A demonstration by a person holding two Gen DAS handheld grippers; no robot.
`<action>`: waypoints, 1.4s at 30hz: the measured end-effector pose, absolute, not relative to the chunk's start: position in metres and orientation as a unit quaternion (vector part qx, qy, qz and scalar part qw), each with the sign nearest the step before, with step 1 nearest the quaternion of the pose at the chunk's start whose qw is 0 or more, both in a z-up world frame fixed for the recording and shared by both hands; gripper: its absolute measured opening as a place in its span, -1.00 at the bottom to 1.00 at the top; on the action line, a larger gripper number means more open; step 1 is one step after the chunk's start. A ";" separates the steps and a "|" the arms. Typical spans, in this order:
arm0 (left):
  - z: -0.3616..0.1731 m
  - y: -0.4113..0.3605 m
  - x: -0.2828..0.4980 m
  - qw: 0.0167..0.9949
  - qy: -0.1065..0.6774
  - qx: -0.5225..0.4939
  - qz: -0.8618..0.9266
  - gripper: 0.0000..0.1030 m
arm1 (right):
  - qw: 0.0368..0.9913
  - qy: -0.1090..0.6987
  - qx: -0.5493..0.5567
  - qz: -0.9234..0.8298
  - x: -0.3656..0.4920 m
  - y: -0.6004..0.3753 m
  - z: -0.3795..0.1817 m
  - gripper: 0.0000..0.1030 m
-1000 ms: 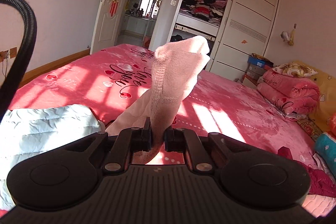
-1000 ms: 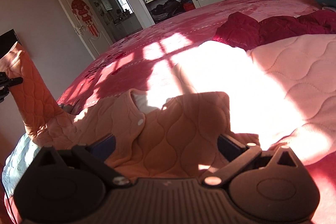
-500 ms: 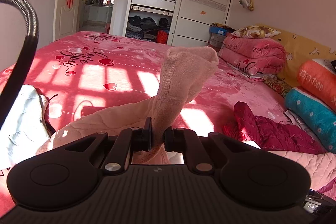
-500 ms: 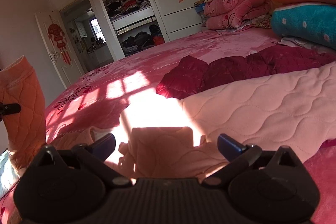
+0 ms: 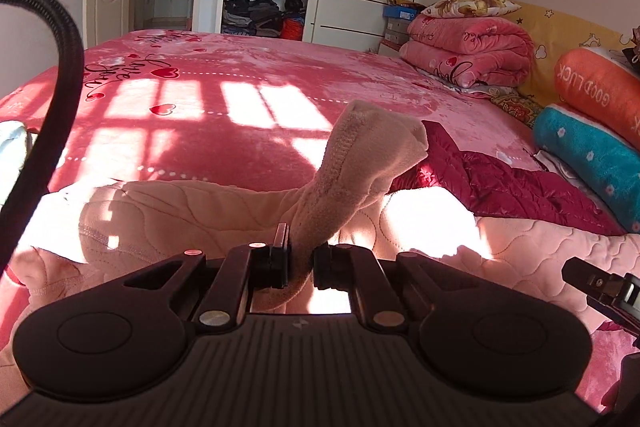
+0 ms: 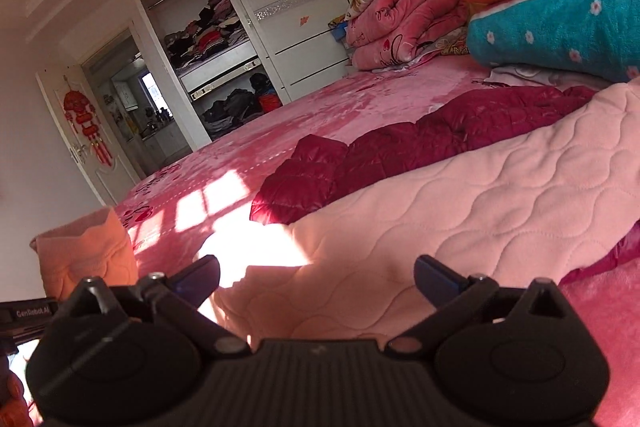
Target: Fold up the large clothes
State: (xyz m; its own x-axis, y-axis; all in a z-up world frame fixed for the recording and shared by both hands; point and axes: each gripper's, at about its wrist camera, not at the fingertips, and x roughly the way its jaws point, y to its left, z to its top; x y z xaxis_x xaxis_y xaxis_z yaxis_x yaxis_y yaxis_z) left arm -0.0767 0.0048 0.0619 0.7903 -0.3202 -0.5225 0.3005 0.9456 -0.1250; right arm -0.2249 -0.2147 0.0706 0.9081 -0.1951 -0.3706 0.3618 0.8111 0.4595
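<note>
A pale pink quilted garment lies spread over the red bed. My left gripper is shut on the cuff of its sleeve, which stands up in front of the camera and flops over at the top. In the right wrist view that lifted sleeve rises at the far left, above the left gripper's body. My right gripper hovers low over the garment's body with its blue-tipped jaws wide apart and nothing between them; its edge shows at the lower right of the left view.
A dark red puffer jacket lies just beyond the pink garment. Orange and teal pillows and folded pink blankets stack at the headboard. A pale blue jacket peeks in at the left. A black cable arcs across the left view.
My left gripper has carried the sleeve rightward and lower over the garment's body. The right gripper has also swung right, toward the pillows, staying open.
</note>
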 end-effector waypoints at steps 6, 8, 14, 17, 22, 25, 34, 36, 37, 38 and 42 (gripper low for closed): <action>0.045 -0.013 -0.078 0.940 0.299 -0.004 -0.162 -0.84 | 0.928 0.158 0.290 -0.170 -0.227 -0.227 0.068 0.99; 0.039 -0.018 -0.078 0.938 0.307 0.002 -0.164 -0.83 | 0.927 0.157 0.293 -0.173 -0.227 -0.230 0.068 0.99; 0.030 -0.032 -0.083 0.928 0.328 0.020 -0.173 -0.76 | 0.923 0.158 0.301 -0.179 -0.228 -0.234 0.066 0.99; 0.028 -0.033 -0.080 0.925 0.335 0.023 -0.180 -0.62 | 0.923 0.159 0.302 -0.180 -0.228 -0.235 0.065 0.99; 0.034 -0.033 -0.083 0.915 0.341 0.015 -0.215 0.04 | 0.920 0.161 0.311 -0.177 -0.227 -0.238 0.063 0.99; 0.045 -0.029 -0.086 0.910 0.337 0.004 -0.240 0.18 | 0.919 0.162 0.317 -0.172 -0.226 -0.239 0.063 0.99; 0.091 0.038 -0.103 0.927 0.285 -0.018 -0.244 0.48 | 0.929 0.160 0.309 -0.126 -0.224 -0.232 0.066 0.99; 0.094 0.064 -0.102 0.936 0.277 -0.013 -0.218 0.49 | 0.933 0.161 0.302 -0.111 -0.221 -0.228 0.068 0.99; 0.092 0.080 -0.105 0.940 0.275 -0.008 -0.203 0.49 | 0.935 0.163 0.299 -0.102 -0.219 -0.226 0.068 0.99; 0.091 0.090 -0.103 0.942 0.276 -0.005 -0.190 0.49 | 0.936 0.167 0.298 -0.091 -0.216 -0.224 0.068 0.98; 0.076 0.144 -0.089 0.947 0.294 -0.027 -0.125 0.39 | 0.936 0.189 0.293 -0.043 -0.203 -0.210 0.065 0.85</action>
